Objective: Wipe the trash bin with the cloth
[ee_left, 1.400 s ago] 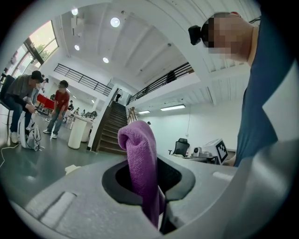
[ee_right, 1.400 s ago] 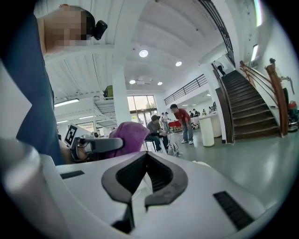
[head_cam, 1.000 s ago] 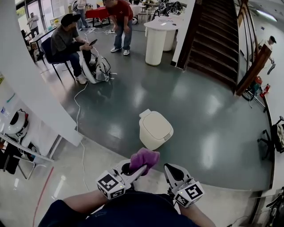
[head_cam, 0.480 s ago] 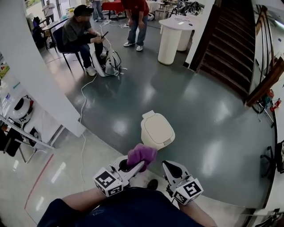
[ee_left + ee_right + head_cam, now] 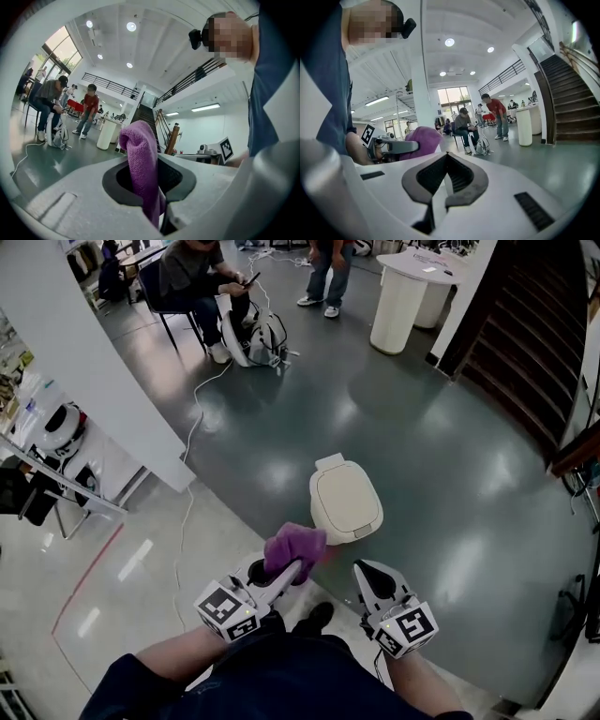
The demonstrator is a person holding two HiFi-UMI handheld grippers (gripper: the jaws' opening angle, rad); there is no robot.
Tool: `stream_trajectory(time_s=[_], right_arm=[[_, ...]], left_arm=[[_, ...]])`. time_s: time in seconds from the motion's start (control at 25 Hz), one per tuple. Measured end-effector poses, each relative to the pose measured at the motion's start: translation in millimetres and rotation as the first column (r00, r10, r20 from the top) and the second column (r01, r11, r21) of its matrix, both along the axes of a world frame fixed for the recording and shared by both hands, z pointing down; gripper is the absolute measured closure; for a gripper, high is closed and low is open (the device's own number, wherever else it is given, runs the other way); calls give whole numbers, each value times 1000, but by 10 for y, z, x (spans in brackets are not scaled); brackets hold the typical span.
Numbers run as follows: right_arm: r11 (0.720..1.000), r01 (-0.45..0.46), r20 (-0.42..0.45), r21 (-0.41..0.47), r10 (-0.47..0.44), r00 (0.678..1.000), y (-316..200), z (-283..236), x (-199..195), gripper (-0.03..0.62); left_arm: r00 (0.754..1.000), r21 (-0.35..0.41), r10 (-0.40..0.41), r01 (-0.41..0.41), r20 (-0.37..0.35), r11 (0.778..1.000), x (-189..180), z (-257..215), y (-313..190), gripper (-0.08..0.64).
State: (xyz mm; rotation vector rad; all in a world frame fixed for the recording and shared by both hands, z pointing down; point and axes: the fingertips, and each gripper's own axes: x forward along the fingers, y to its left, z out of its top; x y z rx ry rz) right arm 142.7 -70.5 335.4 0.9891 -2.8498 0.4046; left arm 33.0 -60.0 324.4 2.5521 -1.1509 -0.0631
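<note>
Down on the floor ahead, the trash bin point(image 5: 345, 502) is left untouched so far; the purple cloth point(image 5: 294, 547) is pinched in the left gripper point(image 5: 284, 576), bunched up, probably for wiping; the right gripper point(image 5: 368, 572) is closed on nothing.

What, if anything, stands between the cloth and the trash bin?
Nothing visible does. The purple cloth, clamped in the left gripper, is held just short of the trash bin's near edge, only floor between. The right gripper, shut and empty, is off to one side.
</note>
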Motion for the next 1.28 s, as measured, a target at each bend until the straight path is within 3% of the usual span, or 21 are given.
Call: stream_trajectory(time_s=[0.32,0.72,1.28], right_arm=[[1000,-29,-77,7,30,997,-496,316,-201,581],[998,-60,-166,2,60,984,-1123,848,-409,581],[994,-93,-265,-53,76,961,-1928,2199,-389,581]], left_arm=[[999,-7,-44,44,-6,999,-256,444,-482,498],[997,-96,-82,80,-12,992,-369,1418,-1128,497],[977,-257,-197,170,-82,951,-406,3085,-1900,498]])
